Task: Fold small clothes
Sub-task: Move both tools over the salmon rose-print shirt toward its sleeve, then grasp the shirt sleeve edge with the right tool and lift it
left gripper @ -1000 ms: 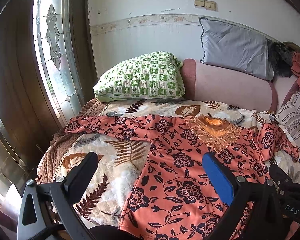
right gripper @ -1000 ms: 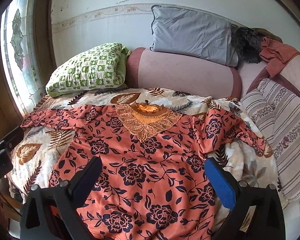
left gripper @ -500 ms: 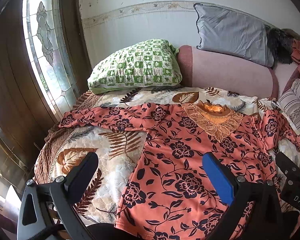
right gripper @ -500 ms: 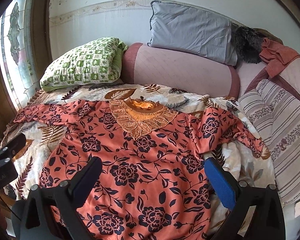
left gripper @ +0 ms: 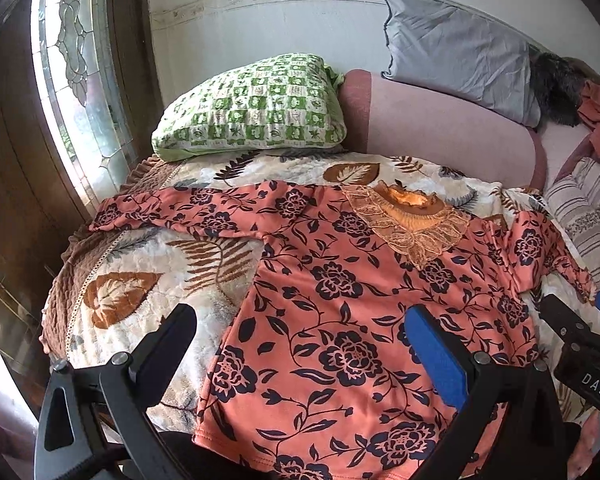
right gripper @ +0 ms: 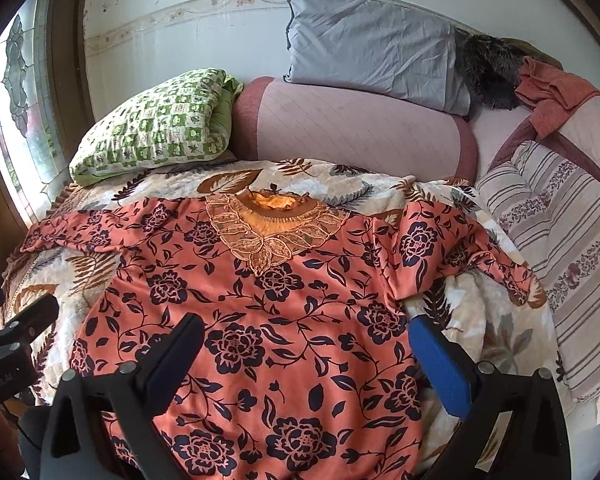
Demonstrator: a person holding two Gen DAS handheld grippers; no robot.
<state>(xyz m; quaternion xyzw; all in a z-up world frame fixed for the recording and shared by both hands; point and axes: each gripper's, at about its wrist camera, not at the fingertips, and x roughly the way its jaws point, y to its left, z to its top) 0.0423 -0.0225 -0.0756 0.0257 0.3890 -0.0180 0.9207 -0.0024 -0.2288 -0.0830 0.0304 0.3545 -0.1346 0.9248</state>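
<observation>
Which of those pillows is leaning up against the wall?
The grey pillow, propped upright on the pink bolster. The green checked pillow lies on the bed instead.

The blouse's (left gripper: 340,320) bottom hem runs out of the left wrist view below the left gripper (left gripper: 300,344); in the right wrist view the right gripper's (right gripper: 306,354) frame covers it. The pink bolster (right gripper: 356,136) hides the grey pillow's (right gripper: 372,48) lower edge. The dark furry thing (right gripper: 488,72) beside that pillow is too unclear to identify.

Green checked pillow (left gripper: 252,108) beside pink bolster (left gripper: 448,132), grey pillow (left gripper: 456,48) above
</observation>
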